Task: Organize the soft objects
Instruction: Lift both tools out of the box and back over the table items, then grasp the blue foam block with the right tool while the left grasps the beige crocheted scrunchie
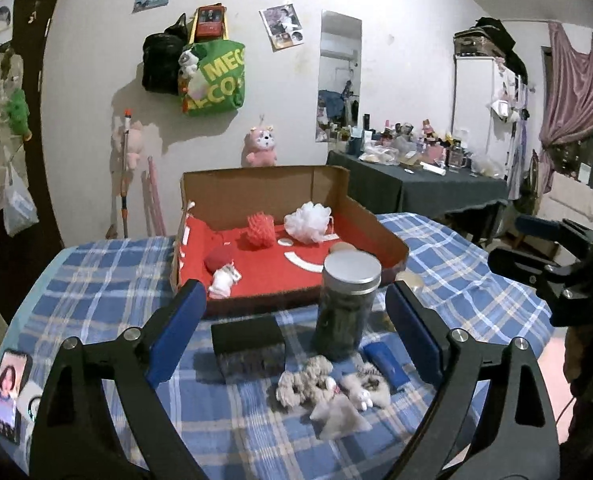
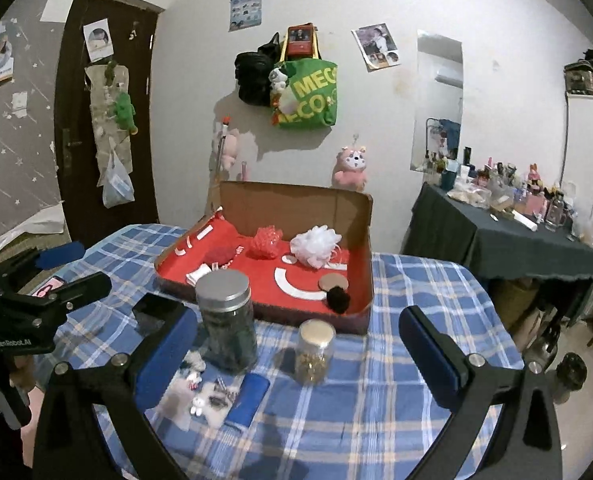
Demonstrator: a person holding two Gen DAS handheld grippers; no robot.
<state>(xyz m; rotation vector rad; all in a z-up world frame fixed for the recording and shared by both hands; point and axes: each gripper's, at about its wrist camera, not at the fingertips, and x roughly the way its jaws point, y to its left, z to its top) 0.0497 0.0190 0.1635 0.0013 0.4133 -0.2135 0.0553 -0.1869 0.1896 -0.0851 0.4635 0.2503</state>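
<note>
On the plaid-covered bench, seen from the left wrist, the left tongs stand wide apart and hold nothing; between the blue pads appear a black block and a dark jar with a metal lid. Just in front of the jar lie fluffy beige scrunchies and a small grey plush piece, beside a blue case. Behind stands an open cardboard box lined in red, holding a red mesh puff, a white mesh puff and a red ball.

From the right wrist, the right tongs likewise gape empty above the bench. A small cork-topped jar stands right of the dark jar, near the box's front wall. Inside the box a black pom-pom sits in the near right corner. The left tongs appear at the left edge.
</note>
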